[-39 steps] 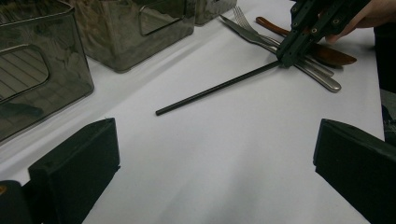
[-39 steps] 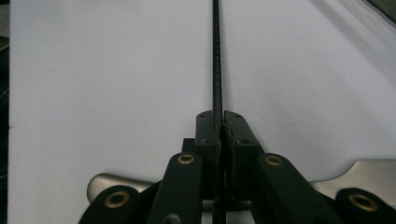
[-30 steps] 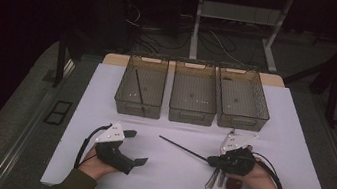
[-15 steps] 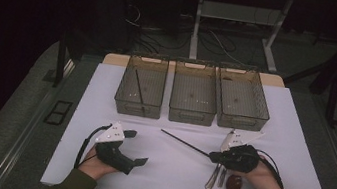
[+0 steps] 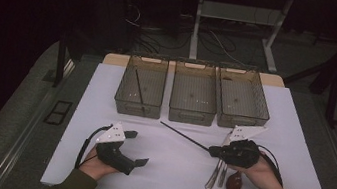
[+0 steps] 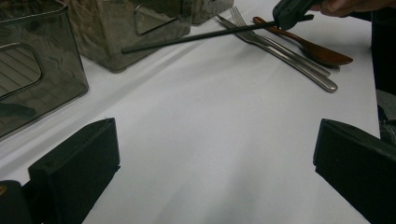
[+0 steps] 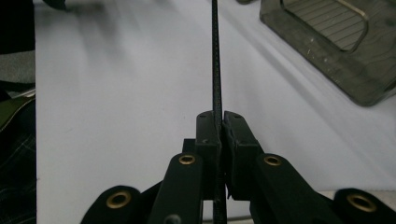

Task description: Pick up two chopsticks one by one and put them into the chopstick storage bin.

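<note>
I have the black chopstick (image 5: 184,135) pinched in my right gripper (image 5: 214,152), the fingers (image 7: 206,135) pressed together on its near end, so the stick runs straight out from between them, pointing across the white bench (image 5: 164,175) toward the three mesh bins (image 5: 192,109); in the left gripper view it hangs clear of the bench, crossing above the fork (image 6: 280,46), a second steel piece beside it and the brown spoon (image 6: 308,46). I judge this to be the carrying step of a sorting job: the left bin (image 5: 138,101) already holds another chopstick (image 5: 140,90), so mine most likely belongs there. The next move calls for lifting the stick high enough to clear the bin's near wall, swinging it leftward over that bin, lining it up with the bin's long side and only then letting the fingers part. My left gripper (image 5: 139,148) rests near the bench's front edge, its fingers (image 6: 74,172) wide apart with nothing between them, well apart from the stick.
</note>
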Motion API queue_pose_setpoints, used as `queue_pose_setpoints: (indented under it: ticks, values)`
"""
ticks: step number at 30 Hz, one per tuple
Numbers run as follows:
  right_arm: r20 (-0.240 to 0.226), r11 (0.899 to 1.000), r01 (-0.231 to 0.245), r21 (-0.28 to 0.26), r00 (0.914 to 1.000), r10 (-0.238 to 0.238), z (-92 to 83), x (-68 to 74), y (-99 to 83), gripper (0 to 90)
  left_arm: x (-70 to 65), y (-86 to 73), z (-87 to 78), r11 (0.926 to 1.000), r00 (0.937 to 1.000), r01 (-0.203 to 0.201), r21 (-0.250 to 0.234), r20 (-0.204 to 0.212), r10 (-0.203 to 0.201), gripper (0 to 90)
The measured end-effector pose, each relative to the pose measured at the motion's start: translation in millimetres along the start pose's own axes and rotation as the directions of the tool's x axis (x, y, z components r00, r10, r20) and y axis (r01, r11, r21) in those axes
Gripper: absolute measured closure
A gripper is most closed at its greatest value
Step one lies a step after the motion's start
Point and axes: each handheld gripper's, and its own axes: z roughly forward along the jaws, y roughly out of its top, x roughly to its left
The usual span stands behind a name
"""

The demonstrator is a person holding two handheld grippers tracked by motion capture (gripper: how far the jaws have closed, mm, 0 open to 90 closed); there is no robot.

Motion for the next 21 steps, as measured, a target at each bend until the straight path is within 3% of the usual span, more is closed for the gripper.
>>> queue_pose_setpoints:
  ticks: [12,21]
  values:
    - [0.041,0.999,-0.012,-0.044,0.9991,0.014,-7.0,-4.7,14.9,84.3,0.0,0.2,0.0,1.0000,1.0000,0.002,-0.003,0.005,-0.002,0.0]
    - [0.065,0.998,-0.015,-0.056,0.9977,0.018,0.4,-8.3,34.7,84.3,0.5,-0.1,0.7,1.0000,1.0000,0.007,-0.001,0.004,-0.007,0.0]
